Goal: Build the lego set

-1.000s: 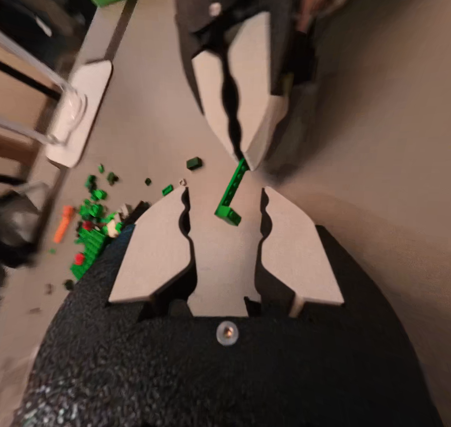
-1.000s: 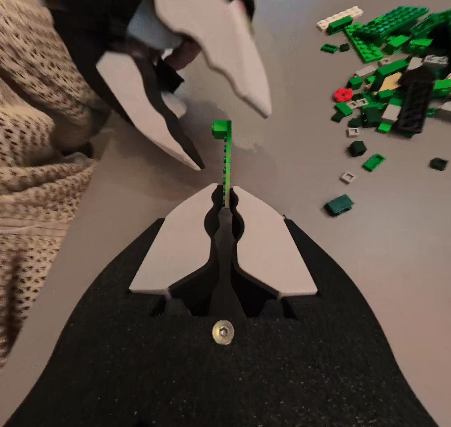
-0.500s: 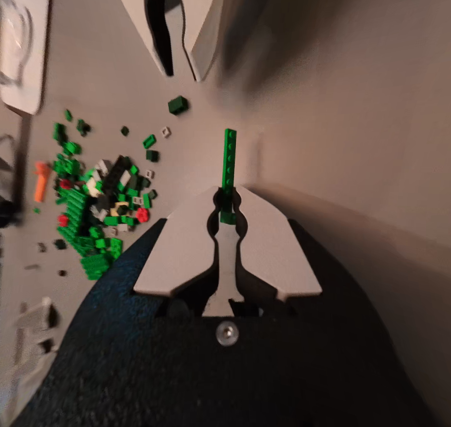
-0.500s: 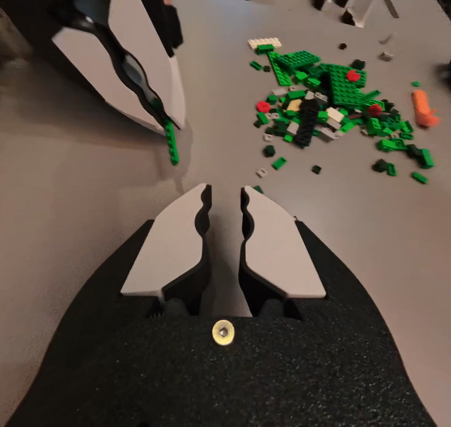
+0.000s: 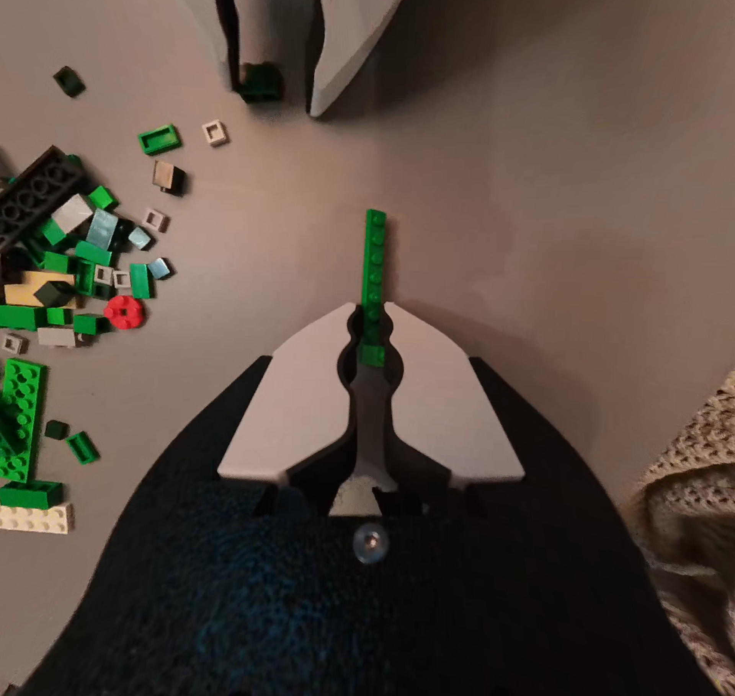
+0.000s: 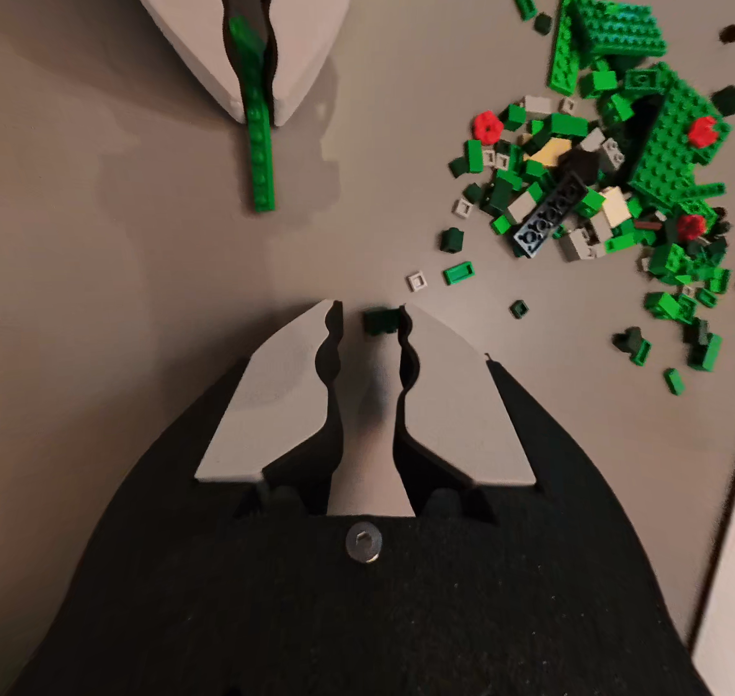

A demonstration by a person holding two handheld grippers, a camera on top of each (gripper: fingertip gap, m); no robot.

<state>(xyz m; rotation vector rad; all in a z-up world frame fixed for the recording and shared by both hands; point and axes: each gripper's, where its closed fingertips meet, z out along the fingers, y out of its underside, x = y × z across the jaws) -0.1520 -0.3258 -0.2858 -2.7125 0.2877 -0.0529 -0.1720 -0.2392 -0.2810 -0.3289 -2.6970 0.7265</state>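
In the left wrist view the left gripper (image 5: 373,311) has its jaws pinched on a long bright-green one-stud-wide plate (image 5: 375,263), gripped at its near end where a small green brick (image 5: 372,356) sits on it; the rest of the plate sticks straight out past the fingertips above the grey worktop (image 5: 517,200). A knitted beige sleeve (image 5: 692,458) shows at the view's right edge.

In the right wrist view the right gripper (image 6: 370,311) has its jaws spread, and a small dark-green brick (image 6: 381,321) lies on the worktop between the fingertips, just against the right finger (whether it actually touches is hard to tell). Just beyond, to the right, lie a tiny grey square tile (image 6: 417,281) and a bright-green small plate (image 6: 458,273).

Farther off, toward the right side of the worktop, is the loose pile of Lego pieces (image 6: 620,168): green plates and bricks, a black studded plate (image 6: 551,221), grey and tan pieces, and red round flower pieces (image 6: 487,127).
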